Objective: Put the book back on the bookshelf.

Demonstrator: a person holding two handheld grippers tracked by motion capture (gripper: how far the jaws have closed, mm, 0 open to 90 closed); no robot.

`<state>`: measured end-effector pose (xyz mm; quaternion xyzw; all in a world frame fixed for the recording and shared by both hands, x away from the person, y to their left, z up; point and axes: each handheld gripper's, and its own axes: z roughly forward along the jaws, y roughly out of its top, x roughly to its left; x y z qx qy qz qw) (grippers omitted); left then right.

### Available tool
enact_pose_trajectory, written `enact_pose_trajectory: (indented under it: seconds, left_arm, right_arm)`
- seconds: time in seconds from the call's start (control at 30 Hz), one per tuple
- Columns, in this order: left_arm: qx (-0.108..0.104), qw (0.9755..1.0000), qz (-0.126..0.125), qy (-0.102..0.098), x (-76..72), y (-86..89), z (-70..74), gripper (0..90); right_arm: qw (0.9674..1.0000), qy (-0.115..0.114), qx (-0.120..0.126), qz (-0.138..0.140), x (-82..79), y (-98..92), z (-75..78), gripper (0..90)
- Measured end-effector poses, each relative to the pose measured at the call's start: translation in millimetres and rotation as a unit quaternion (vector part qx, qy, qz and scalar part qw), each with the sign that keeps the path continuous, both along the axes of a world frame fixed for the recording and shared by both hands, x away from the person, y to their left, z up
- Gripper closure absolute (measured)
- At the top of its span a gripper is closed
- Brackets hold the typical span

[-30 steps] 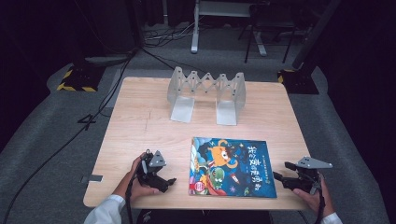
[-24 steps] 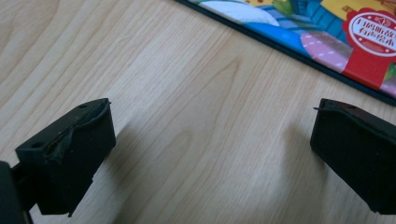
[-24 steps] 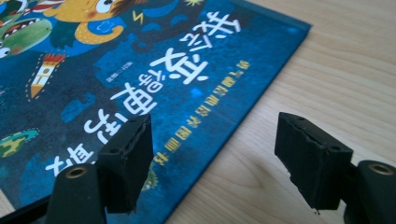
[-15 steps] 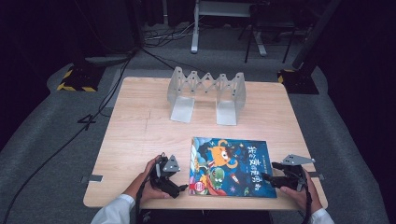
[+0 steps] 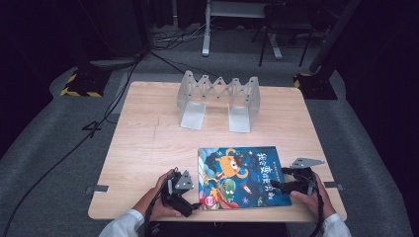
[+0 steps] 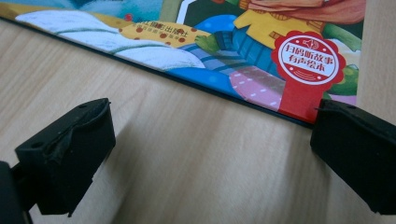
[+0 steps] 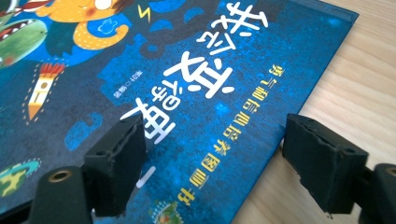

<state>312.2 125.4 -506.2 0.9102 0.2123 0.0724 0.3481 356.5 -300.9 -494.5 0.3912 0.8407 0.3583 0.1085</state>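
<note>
Both my grippers, left [image 5: 193, 206] and right [image 5: 274, 186], gape wide at the book [image 5: 240, 177], flat near the table's [image 5: 148, 143] front edge. Thin, stiff, probably slick; I'd pinch its side edges.

Book [image 5: 240, 176]: dark blue cover, white title characters, orange and green cartoon monsters, red round seal with white text at one corner. Tabletop [image 5: 148, 143]: light wood grain. Rack [image 5: 219, 101]: pale grey. Gripper [image 6: 208, 154] jaws: black. Sleeves: white.
</note>
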Motion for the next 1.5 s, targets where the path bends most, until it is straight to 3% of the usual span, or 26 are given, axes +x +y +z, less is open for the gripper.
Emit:
enact_pose_trajectory:
  seconds: [0.13, 0.17, 0.23, 0.27, 0.4, 0.53, 0.63, 0.73, 0.83, 0.87, 1.1, 1.33, 1.4, 1.5]
  left_arm:
    - [-0.002, 1.0000, 0.008, 0.000, -9.2, 4.1, -0.3, 0.3]
    - [-0.001, 1.0000, 0.009, 0.001, -12.1, 5.6, -0.3, 0.3]
    - [-0.002, 1.0000, 0.005, 0.001, -15.8, 8.3, -0.4, 0.3]
    - [0.000, 1.0000, -0.002, 0.001, -19.4, 13.1, -0.2, 0.3]
    - [0.000, 1.0000, 0.006, 0.000, -22.1, 22.8, -0.3, 0.3]
    - [0.002, 0.9993, 0.037, 0.000, -16.9, 46.9, 0.0, 0.5]
    - [-0.002, 0.9988, 0.049, 0.002, -12.2, 54.3, 0.4, 2.0]
    - [-0.006, 0.9989, 0.047, 0.001, -6.6, 58.1, 1.2, 6.1]
    - [-0.007, 0.9988, 0.049, -0.003, -1.2, 59.9, 2.3, 10.1]
    - [-0.008, 0.9985, 0.053, -0.007, 4.3, 61.0, 3.3, 17.6]
    - [-0.016, 0.9974, 0.070, -0.011, 25.2, 55.5, 7.1, 16.4]
    - [-0.023, 0.9977, 0.061, -0.019, 57.7, 45.7, 14.2, 16.3]
    - [-0.027, 0.9979, 0.059, -0.006, 70.0, 42.1, 12.9, 16.2]
    - [-0.020, 0.9979, 0.061, -0.009, 81.5, 37.4, 9.8, 15.3]
  right_arm:
    - [0.9997, 0.006, -0.019, 0.013, 10.2, 15.6, 3.0, 19.2]
    - [0.9992, 0.002, -0.036, 0.020, 17.3, 29.0, 5.3, 17.4]
    - [0.9989, -0.001, -0.041, 0.022, 19.7, 33.9, 5.6, 16.7]
    - [0.9984, -0.005, -0.048, 0.028, 25.7, 46.3, 6.1, 15.7]
    - [0.9982, -0.009, -0.042, 0.041, 34.8, 66.4, 4.9, 15.0]
    - [0.9986, -0.020, -0.032, 0.036, 40.7, 78.1, 2.5, 14.8]
    - [0.9987, -0.029, -0.029, 0.030, 38.1, 76.8, 2.4, 18.4]
    - [0.9978, -0.050, -0.039, 0.019, 22.5, 63.7, 4.3, 24.9]
    - [0.9978, -0.054, -0.032, 0.020, 7.5, 49.1, 3.0, 25.4]
    - [0.9982, -0.052, -0.025, 0.015, -4.7, 37.3, 2.8, 26.3]
    - [0.9988, -0.040, -0.005, 0.027, -36.4, 15.5, -0.7, 26.4]
    - [0.9981, -0.039, -0.008, 0.047, -40.4, 18.4, -5.6, 26.6]
    - [0.9975, -0.044, -0.014, 0.052, -41.4, 20.7, -6.1, 26.1]
    - [0.9971, -0.046, -0.017, 0.057, -40.2, 21.7, -6.2, 24.8]
